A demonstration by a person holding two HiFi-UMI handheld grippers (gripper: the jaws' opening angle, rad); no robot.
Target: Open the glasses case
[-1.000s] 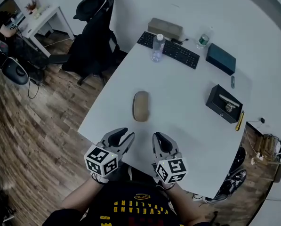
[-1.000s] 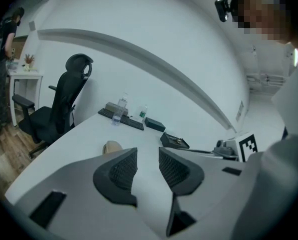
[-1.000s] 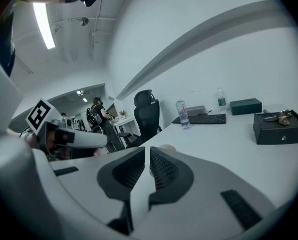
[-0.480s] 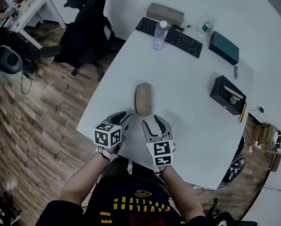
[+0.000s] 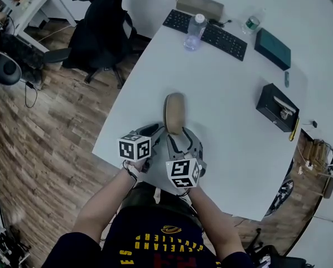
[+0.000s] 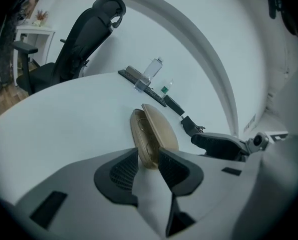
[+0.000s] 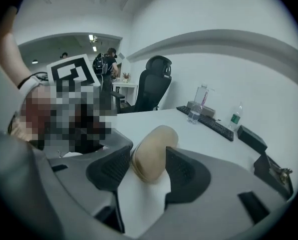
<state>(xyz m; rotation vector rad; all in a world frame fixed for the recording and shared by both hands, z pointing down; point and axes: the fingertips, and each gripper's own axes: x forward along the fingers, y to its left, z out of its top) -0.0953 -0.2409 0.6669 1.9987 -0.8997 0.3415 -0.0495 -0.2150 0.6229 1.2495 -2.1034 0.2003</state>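
The tan oval hard-shell glasses case point(image 5: 174, 111) lies flat on the white bench point(image 5: 227, 88), its long axis pointing away from the person. Both tools sit at the case's near end. The left tool point(image 6: 148, 168) has just been closing a little, yet its jaws stand apart with that end between them and no pad clearly pressing. The right tool point(image 7: 148, 173) has just been opening and stands wide, straddling the same end without gripping.

To do this well, I would give each tool one half. One should pin the lower shell against the bench, and the other should catch the lid just above the seam point(image 6: 140, 134). Lift slowly about the hinge side, since a grip across both halves would likely hold the case shut.
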